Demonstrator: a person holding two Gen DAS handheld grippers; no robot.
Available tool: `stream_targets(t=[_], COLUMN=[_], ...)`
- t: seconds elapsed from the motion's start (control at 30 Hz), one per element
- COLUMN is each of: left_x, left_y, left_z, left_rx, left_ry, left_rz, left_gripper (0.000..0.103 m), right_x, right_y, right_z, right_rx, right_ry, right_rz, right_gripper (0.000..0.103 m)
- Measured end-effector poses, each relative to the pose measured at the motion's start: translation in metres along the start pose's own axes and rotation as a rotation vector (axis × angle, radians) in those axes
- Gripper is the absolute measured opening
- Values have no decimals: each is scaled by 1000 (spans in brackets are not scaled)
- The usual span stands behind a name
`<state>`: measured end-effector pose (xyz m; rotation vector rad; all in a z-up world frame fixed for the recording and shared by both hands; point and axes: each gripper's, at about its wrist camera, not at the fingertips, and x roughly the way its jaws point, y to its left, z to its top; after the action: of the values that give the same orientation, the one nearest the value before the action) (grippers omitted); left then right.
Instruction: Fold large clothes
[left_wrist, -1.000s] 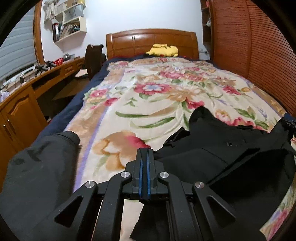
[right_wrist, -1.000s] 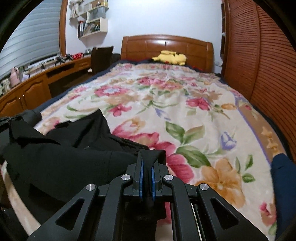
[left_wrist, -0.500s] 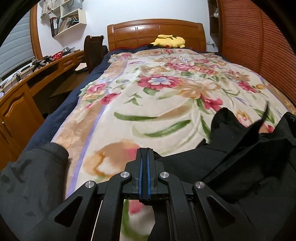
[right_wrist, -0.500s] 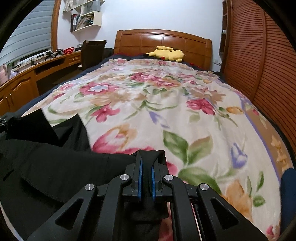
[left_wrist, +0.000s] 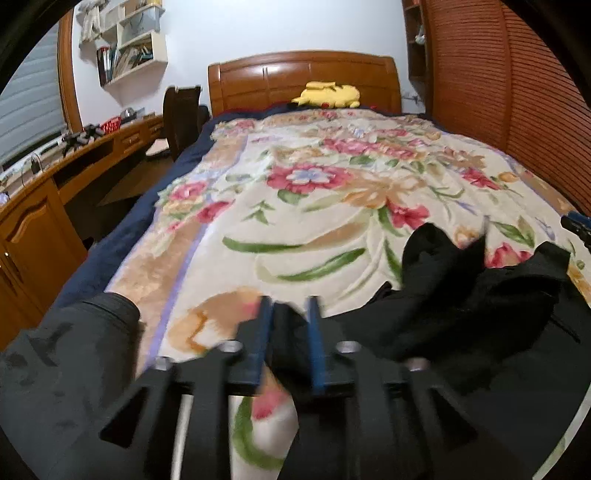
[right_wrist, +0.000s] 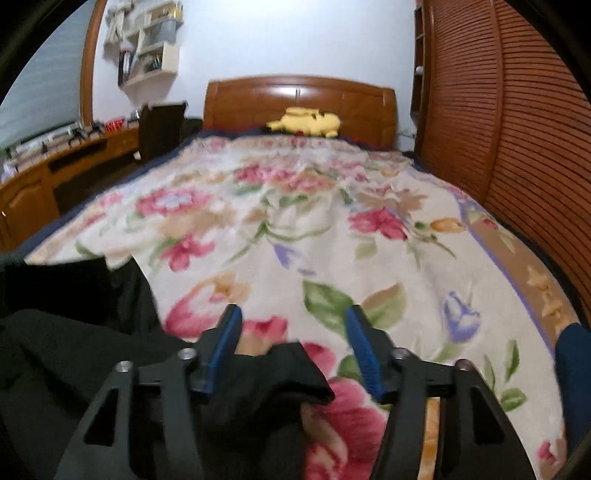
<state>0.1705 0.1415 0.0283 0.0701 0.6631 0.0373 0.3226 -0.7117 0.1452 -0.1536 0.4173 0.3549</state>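
Left wrist view. Left gripper (left_wrist: 287, 314) at 6 o'clock of frame, jaws parted a little, blue pads showing. A fold of the black garment (left_wrist: 461, 314) sits in the gap between them; blur hides whether the pads touch it. Bulk of the garment lies crumpled from 3 to 5 o'clock on the floral blanket (left_wrist: 314, 206). Grey sleeve (left_wrist: 70, 354) of the person at 8 o'clock. Wooden headboard (left_wrist: 303, 79) at 12 o'clock, yellow plush toy (left_wrist: 327, 94) just below it. Desk (left_wrist: 48, 184) along 9 to 10 o'clock, wall shelf (left_wrist: 129, 59) at 11 o'clock, slatted wardrobe (left_wrist: 509, 103) at 2 o'clock. Tip of the other gripper at the frame edge, 3 o'clock.

Right wrist view. Right gripper (right_wrist: 293, 343) at 6 o'clock, jaws wide apart, gripping nothing. A corner of the black garment (right_wrist: 74, 350) lies loose between and under the fingers, resting on the blanket (right_wrist: 332, 229); the rest spreads toward 8 to 9 o'clock. Headboard (right_wrist: 299, 99) and plush (right_wrist: 304, 122) at 12 o'clock, wardrobe (right_wrist: 498, 129) at 2 o'clock. Frame blurred.
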Motion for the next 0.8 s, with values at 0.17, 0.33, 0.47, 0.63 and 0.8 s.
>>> stream_targets(t=[0.17,0.33,0.47,0.63,0.8], left_x=[-34,-55,-64,-65,-51], left_y=[-5,-19,-36,-55,-70], left_z=[-7,-31,-54,-78,-88], left_rx=[2,22,33,7,16], left_ry=[-50,-49,-42,-16,7], left_rz=[-51,-112,-137,-195,-207], left_gripper=[83,85,85,85,85], right_x=[-26,-36,-42,-35,-12], right_y=[-1,-4,-3,0,0], right_z=[-8,-29,-37,-39,-26], right_rx=[-34,-72,-115,-142,-146], right_ry=[-3,34,39,99,176], right_rz=[50,78,80,99,100], right_gripper=[62,62,62,62,62])
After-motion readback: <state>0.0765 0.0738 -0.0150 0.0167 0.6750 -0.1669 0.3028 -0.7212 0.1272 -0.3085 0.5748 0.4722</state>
